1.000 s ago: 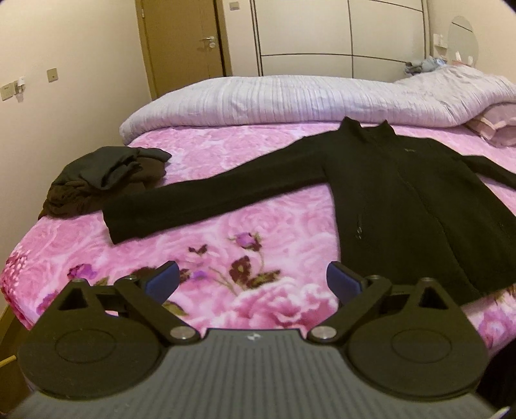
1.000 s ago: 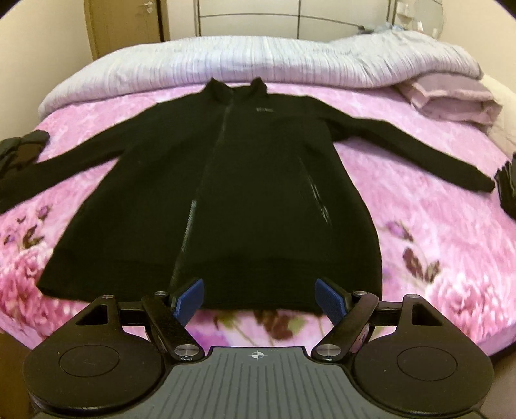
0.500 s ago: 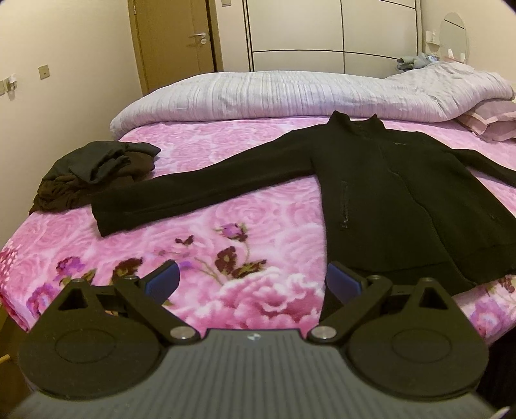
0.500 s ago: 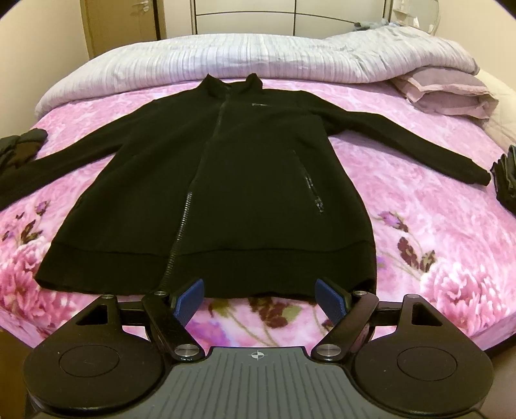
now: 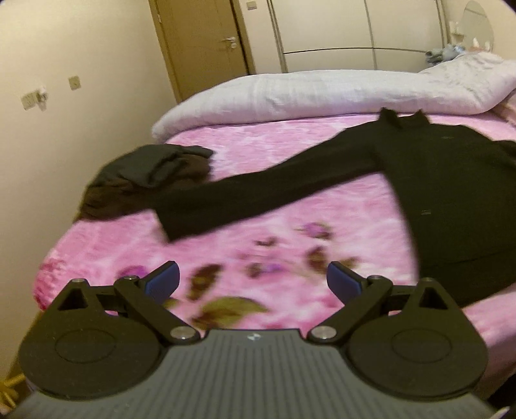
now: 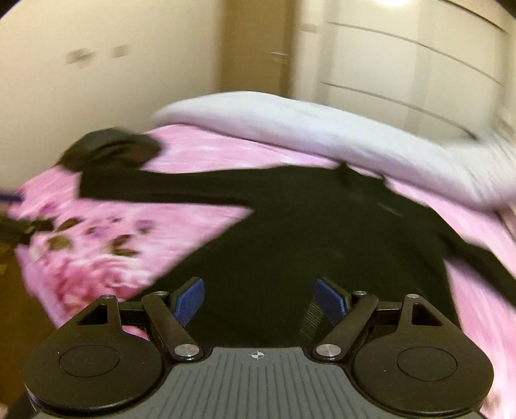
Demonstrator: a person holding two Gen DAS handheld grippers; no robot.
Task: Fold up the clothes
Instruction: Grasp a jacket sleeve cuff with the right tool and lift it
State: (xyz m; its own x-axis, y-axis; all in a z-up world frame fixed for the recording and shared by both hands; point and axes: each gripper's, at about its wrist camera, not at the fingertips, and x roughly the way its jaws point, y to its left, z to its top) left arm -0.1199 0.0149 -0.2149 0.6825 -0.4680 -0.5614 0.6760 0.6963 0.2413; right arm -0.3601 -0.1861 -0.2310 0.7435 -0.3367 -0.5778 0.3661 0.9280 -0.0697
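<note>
Bedroom: bed with a pink floral bedspread [image 5: 290, 245], a pale lilac quilt [image 5: 322, 93] bunched along the far edge, a wooden door [image 5: 206, 42] and white wardrobe doors [image 5: 354, 29] standing behind. Black zip jacket [image 5: 451, 193] is lying flat on the bedspread, collar toward the quilt, one sleeve reaching out toward a crumpled pile of dark clothes [image 5: 142, 180] at the bed's corner. Left gripper [image 5: 253, 282] is hovering over bare bedspread near the jacket's hem, jaws standing wide apart, nothing between them. Right gripper [image 6: 259, 298] is hovering over the jacket's lower body, jaws likewise spread, gripping nothing. Both views are blurring.
</note>
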